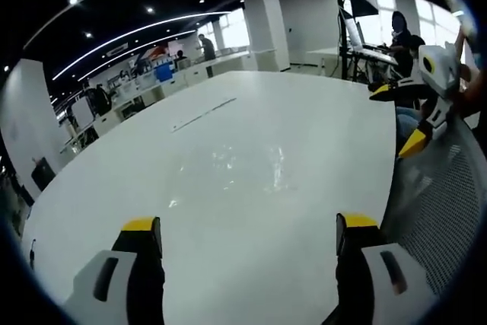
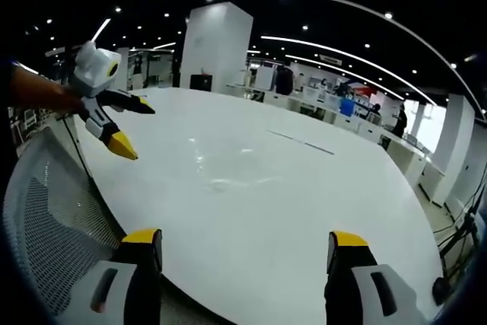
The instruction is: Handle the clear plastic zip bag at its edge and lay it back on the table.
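The clear plastic zip bag lies flat on the white table, showing mainly as faint glints. In the left gripper view my left gripper is open over the table, just short of the bag, nothing between its jaws. My right gripper enters from the right, open, held by a hand beyond the table's edge. In the right gripper view the bag rests mid-table ahead of my open right gripper. The left gripper hovers open at the table's left edge.
A grey mesh chair back stands against the table's near edge, also the chair back. A thin dark line marks the tabletop farther off. Desks, pillars and people fill the office behind.
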